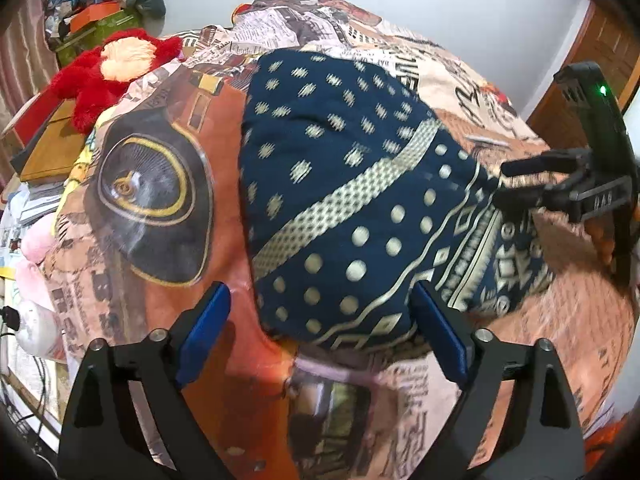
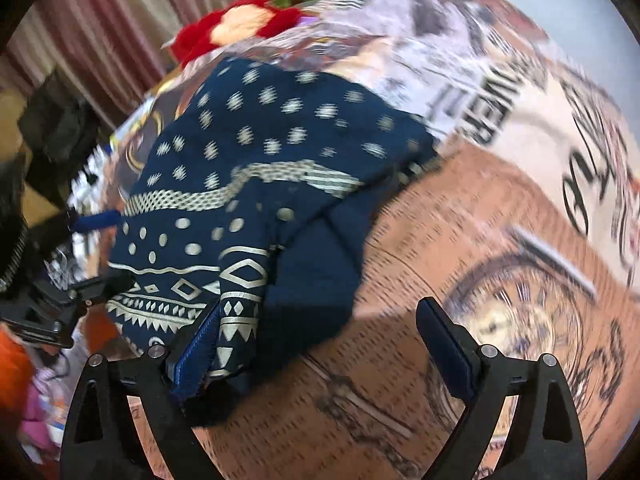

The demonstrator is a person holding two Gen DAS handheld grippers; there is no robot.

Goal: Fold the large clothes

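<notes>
A navy garment (image 1: 340, 184) with cream dots and geometric bands lies folded in a bundle on the printed bedspread (image 1: 160, 264). My left gripper (image 1: 320, 328) is open, its blue pads on either side of the garment's near edge. My right gripper (image 2: 320, 344) is open; the garment's (image 2: 256, 184) near corner drapes over its left finger (image 2: 200, 352). In the left wrist view the right gripper (image 1: 508, 184) reaches in from the right, its fingertips at the garment's right edge. The left gripper shows in the right wrist view (image 2: 100, 248) at the left.
A red plush toy (image 1: 116, 68) lies at the bed's far left, with piled boxes and clothes (image 1: 92, 8) behind it. A wooden door (image 1: 592, 68) stands at the right. Striped curtains (image 2: 108, 20) hang at the far left. Cables and a white object (image 1: 36, 328) lie beside the bed.
</notes>
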